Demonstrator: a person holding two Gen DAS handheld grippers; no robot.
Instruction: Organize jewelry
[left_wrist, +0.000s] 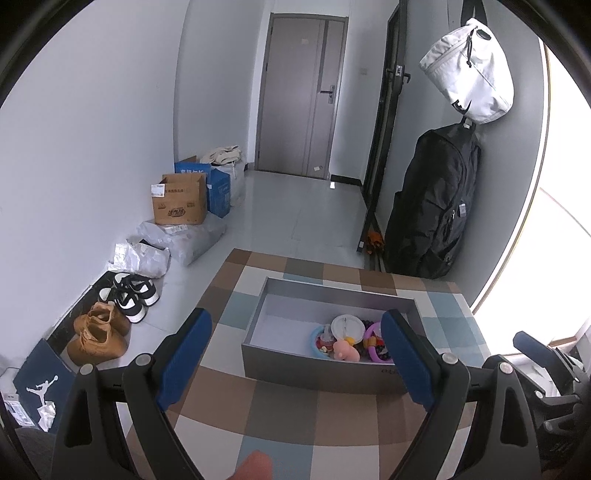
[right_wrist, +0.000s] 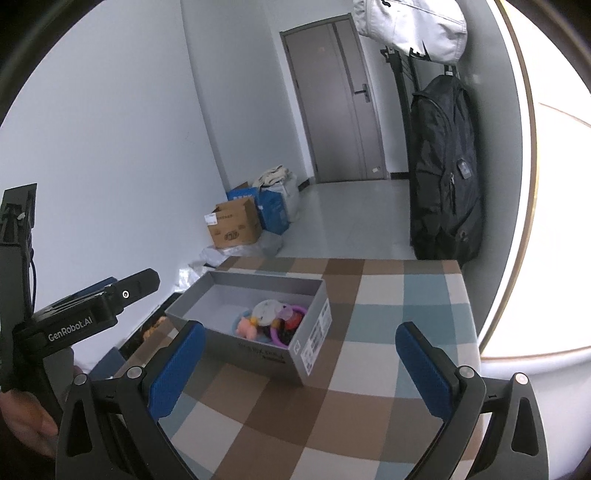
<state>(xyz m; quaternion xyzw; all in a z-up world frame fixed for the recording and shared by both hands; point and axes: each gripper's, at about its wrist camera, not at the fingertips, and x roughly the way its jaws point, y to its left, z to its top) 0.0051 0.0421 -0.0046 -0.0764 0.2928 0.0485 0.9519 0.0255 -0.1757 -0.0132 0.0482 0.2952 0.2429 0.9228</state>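
Note:
A grey open box (left_wrist: 317, 363) stands on the checkered tablecloth (left_wrist: 280, 417). In its right end lies a heap of jewelry and trinkets (left_wrist: 349, 338): a white round piece, a pink figure, purple rings, dark beads. The right wrist view shows the box (right_wrist: 258, 354) and the heap (right_wrist: 271, 319) too. My left gripper (left_wrist: 297, 360) is open and empty, held above the table in front of the box. My right gripper (right_wrist: 301, 365) is open and empty, near the box's front right corner. The left gripper's body (right_wrist: 79, 314) shows at the left of the right wrist view.
The table ends just beyond the box. On the floor to the left lie shoes (left_wrist: 127, 295), plastic bags and cardboard boxes (left_wrist: 181, 201). A black backpack (left_wrist: 434, 203) and a white bag (left_wrist: 471, 70) hang on the right wall. A closed door (left_wrist: 299, 96) stands at the back.

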